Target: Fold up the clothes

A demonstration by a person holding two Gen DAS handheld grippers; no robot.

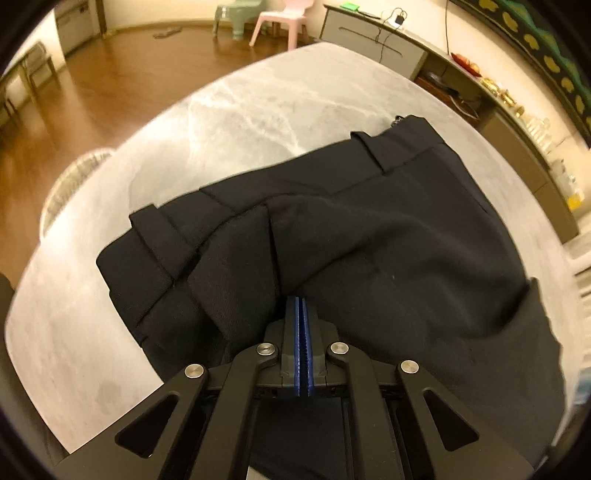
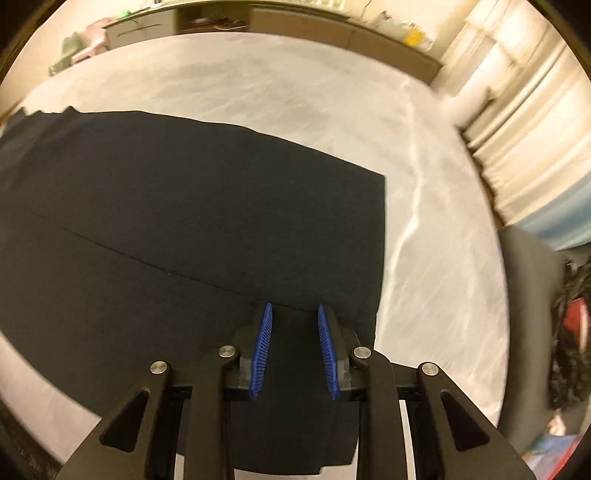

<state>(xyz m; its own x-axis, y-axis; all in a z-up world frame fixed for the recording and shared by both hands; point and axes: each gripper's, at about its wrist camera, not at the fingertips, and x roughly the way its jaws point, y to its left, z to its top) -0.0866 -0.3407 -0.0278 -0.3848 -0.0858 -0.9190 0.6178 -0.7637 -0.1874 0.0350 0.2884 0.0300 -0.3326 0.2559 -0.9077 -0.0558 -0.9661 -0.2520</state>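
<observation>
Dark navy trousers (image 1: pixel 369 240) lie on a grey marble table (image 1: pixel 258 110). In the left wrist view the waistband with belt loops runs across the middle. My left gripper (image 1: pixel 300 301) is shut, with its blue pads pressed together over a raised fold of the trousers; whether cloth is pinched between them is hidden. In the right wrist view the trousers' leg part (image 2: pixel 184 221) lies flat, with its hem edge at the right. My right gripper (image 2: pixel 294 308) is open, its blue pads apart just above the cloth near the hem.
The table's bare marble (image 2: pixel 424 258) extends right of the hem. A grey chair (image 2: pixel 528 295) with clutter stands at the right edge. Beyond the table are a wooden floor (image 1: pixel 110 92), small plastic chairs (image 1: pixel 280 22) and a low cabinet (image 1: pixel 373 40).
</observation>
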